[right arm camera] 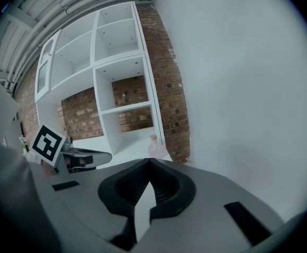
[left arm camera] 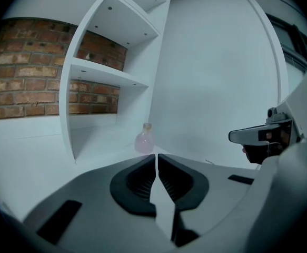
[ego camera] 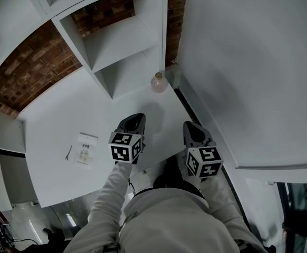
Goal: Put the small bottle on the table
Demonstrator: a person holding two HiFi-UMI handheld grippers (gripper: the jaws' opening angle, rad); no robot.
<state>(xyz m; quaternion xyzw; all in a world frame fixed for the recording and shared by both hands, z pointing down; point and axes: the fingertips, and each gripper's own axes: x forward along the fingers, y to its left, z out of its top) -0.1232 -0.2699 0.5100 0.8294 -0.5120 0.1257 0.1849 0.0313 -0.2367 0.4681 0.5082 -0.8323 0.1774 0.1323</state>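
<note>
Left gripper (left arm camera: 156, 157) and right gripper (right arm camera: 149, 161) sat clenched empty, short of the small bottle (ego camera: 158, 81) upright at the shelf unit (ego camera: 116, 46) foot; a careless swing could have toppled it

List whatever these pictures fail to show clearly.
- Small pink round glass bottle: its base, in the right gripper view, hidden behind the right gripper.
- White printed card on the white table: print too small, head view.
- White shelf unit: upper compartments cut off by head view's top edge.
</note>
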